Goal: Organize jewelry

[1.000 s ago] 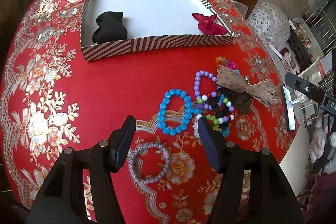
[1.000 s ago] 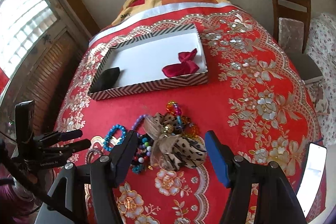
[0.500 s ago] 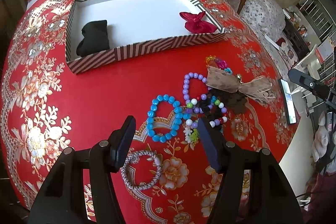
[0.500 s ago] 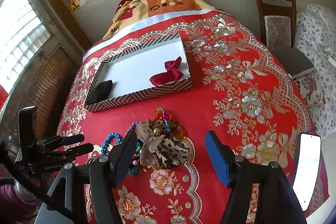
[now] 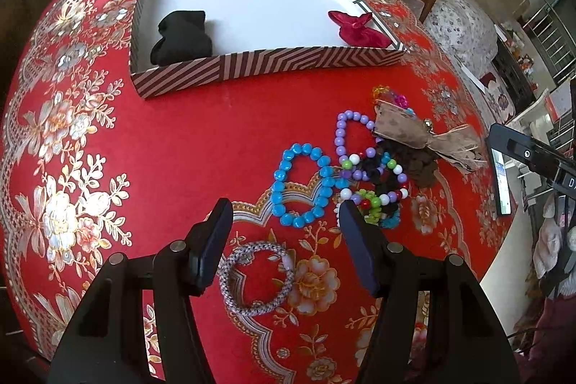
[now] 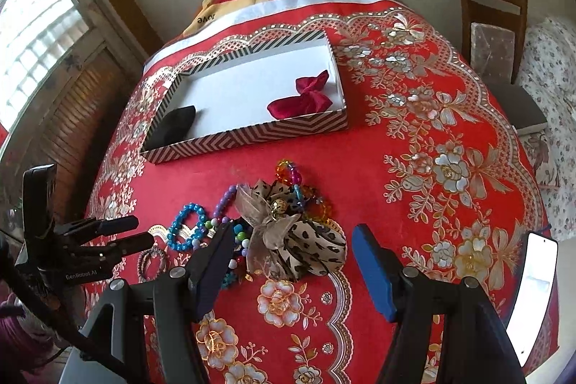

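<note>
1. Red cloth with gold and silver flowers is seen spread over the table, and all the jewelry is laid on it.
2. A shallow striped box with a white floor is placed at the far side of the table; a black bow is held in its near left corner and a dark red bow in its near right corner.
3. The loose pieces are gathered in a heap near the middle of the table, well apart from the box.
4. A blue bead bracelet is laid at the left of the heap, touching a purple bead bracelet to its right.
5. A mixed-colour bead bracelet is tangled with the purple one, and a beige spotted bow is piled on the right of the heap.
6. A silver-grey woven bracelet is laid alone, nearer than the blue one.
7. The left gripper is held with its jaws spread wide and nothing between them, above the woven bracelet.
8. The right gripper is likewise held wide apart and carries nothing; the spotted bow is framed between its fingers.
9. A phone with a lit screen is seen at the near right edge of the table.
</note>
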Tool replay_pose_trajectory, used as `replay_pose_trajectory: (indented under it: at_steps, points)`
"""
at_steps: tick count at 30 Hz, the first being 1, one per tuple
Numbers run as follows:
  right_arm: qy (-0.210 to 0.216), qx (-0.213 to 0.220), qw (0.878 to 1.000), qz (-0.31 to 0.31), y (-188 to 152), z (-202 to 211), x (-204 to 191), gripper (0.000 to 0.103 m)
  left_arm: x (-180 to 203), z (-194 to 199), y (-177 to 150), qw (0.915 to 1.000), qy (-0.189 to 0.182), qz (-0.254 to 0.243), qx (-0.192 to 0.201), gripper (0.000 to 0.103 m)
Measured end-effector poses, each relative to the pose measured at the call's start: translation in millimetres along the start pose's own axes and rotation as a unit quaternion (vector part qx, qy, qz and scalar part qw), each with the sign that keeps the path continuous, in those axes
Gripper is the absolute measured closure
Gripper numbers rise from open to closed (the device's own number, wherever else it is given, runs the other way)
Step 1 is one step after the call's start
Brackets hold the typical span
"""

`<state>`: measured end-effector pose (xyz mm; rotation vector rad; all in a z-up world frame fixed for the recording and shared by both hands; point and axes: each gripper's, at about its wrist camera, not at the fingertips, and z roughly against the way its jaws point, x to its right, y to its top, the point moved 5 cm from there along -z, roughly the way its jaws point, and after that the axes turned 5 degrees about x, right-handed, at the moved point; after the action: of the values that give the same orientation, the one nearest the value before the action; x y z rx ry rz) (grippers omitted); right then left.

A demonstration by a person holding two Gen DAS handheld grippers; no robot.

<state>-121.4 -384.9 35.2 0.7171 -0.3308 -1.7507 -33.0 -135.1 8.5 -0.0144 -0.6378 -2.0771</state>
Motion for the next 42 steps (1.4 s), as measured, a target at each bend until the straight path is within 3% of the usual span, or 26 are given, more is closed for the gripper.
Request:
replay_pose_trajectory:
  at_steps: [15, 20, 25, 33, 39, 40, 41, 42]
  points:
    - [0.010, -0.032, 0.998, 0.050, 13.1, -8.7, 11.2, 0.038, -18.7, 6.9, -8.3, 0.9989, -0.008, 0.044, -0.009, 0.042]
    - [0.025, -0.054, 0.997, 0.057, 10.6, -10.8, 25.5, 0.038, -31.0, 5.9, -18.7, 0.9973, -0.016, 0.070, -0.016, 0.041]
    - [0.051, -0.082, 0.991, 0.097, 5.8, -24.2, 9.7, 0.038, -35.0, 0.9, -24.7, 0.9953, -0.024, 0.090, -0.027, 0.041]
    - [0.074, -0.120, 0.977, 0.159, 7.9, -59.7, -22.2, 0.038, -16.2, -23.5, 0.2, 0.9982, -0.003, 0.052, -0.032, 0.041]
    - [0.081, -0.150, 0.973, 0.152, -3.4, -85.7, -14.9, 0.069, 0.9, -44.2, 8.8, 0.9984, 0.033, -0.008, -0.044, 0.041]
    - [0.085, -0.152, 0.973, 0.150, -5.4, -87.0, -13.3, 0.076, 2.5, -45.1, 10.8, 0.9985, 0.034, -0.013, -0.041, 0.045]
    - [0.086, -0.149, 0.973, 0.151, -5.4, -86.5, -12.0, 0.082, 3.7, -46.4, 11.6, 0.9987, 0.027, -0.013, -0.041, 0.064]
    - [0.089, -0.144, 0.974, 0.149, -4.0, -83.9, -10.7, 0.083, 3.6, -47.9, 12.2, 0.9987, 0.023, -0.010, -0.044, 0.076]
